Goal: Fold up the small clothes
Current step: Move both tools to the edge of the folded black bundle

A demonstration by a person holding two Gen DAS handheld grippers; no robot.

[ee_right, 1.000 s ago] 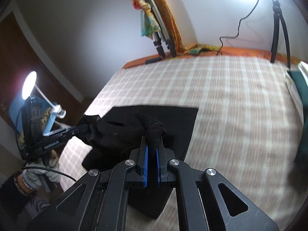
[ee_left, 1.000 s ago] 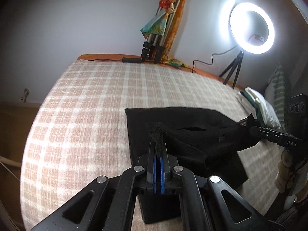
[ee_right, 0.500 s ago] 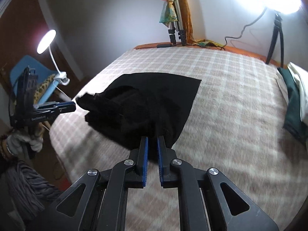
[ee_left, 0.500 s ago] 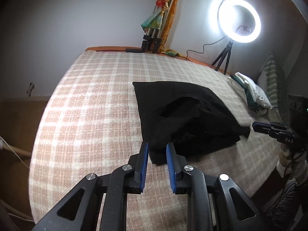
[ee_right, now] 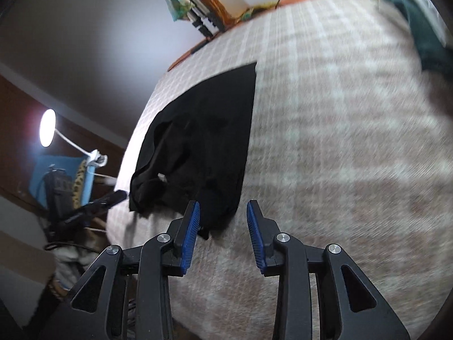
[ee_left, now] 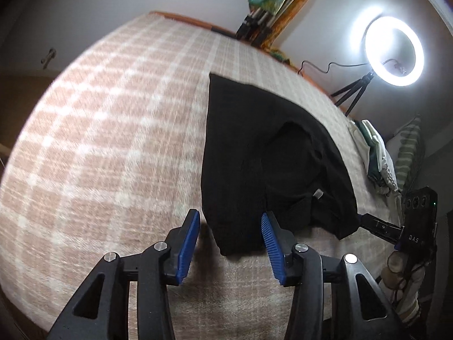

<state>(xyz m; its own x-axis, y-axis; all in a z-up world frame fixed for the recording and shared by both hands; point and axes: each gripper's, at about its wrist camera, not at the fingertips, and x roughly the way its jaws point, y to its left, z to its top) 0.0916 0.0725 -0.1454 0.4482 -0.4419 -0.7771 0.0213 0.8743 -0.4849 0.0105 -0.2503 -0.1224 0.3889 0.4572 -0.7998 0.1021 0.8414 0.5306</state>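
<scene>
Evidently a fold had just been laid: the black garment (ee_left: pixel 254 153) lay bunched on the checked bed cover (ee_left: pixel 107 141), towards its near edge. The left gripper (ee_left: pixel 229 238) and the right gripper (ee_right: pixel 223 226) had both just been opening, pads clear of the cloth, each with a near corner of the garment lying loose between its jaws, likely let go so the fold could settle. Beyond the far edge stood a lit ring light (ee_left: pixel 393 53) and a tripod (ee_left: pixel 260 25) against the pale wall.
</scene>
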